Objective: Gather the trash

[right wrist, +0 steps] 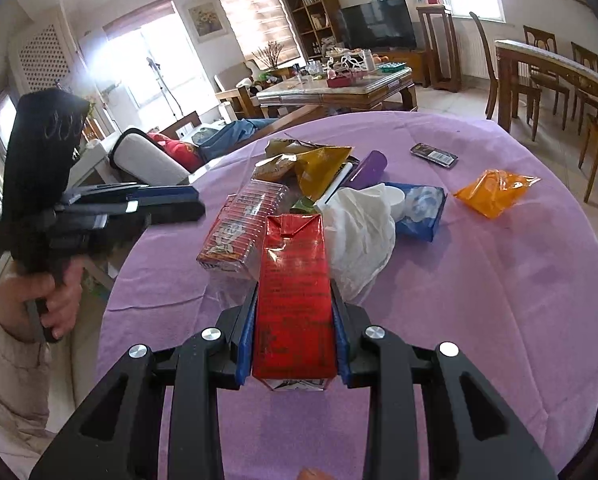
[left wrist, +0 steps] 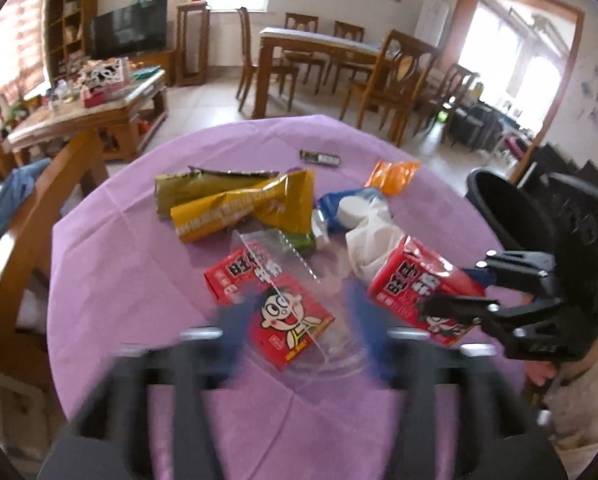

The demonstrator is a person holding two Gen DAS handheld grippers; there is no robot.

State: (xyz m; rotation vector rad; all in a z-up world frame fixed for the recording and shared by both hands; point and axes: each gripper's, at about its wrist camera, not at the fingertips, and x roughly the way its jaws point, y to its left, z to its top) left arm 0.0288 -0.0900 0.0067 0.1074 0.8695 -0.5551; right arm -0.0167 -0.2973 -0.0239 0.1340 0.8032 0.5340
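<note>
The right gripper (right wrist: 295,316) has its blue pads clamped on both sides of a red milk carton (right wrist: 293,300), lifted just off the purple tablecloth (right wrist: 479,300) near the litter pile. The black bin (left wrist: 507,208) stands just beyond the cloth's edge; best to carry the carton level and release only over its mouth. The left gripper (left wrist: 295,320) hangs spread wide, empty, above a second red carton (left wrist: 275,312).

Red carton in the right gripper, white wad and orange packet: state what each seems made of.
Red carton: likely coated paperboard, glossy; folded top seam, sharp creases, glare.
White wad: probably tissue or thin paper, matte; soft crumpled folds, though thin plastic is possible.
Orange packet: plastic film, shiny and translucent; wrinkles catch light.
</note>
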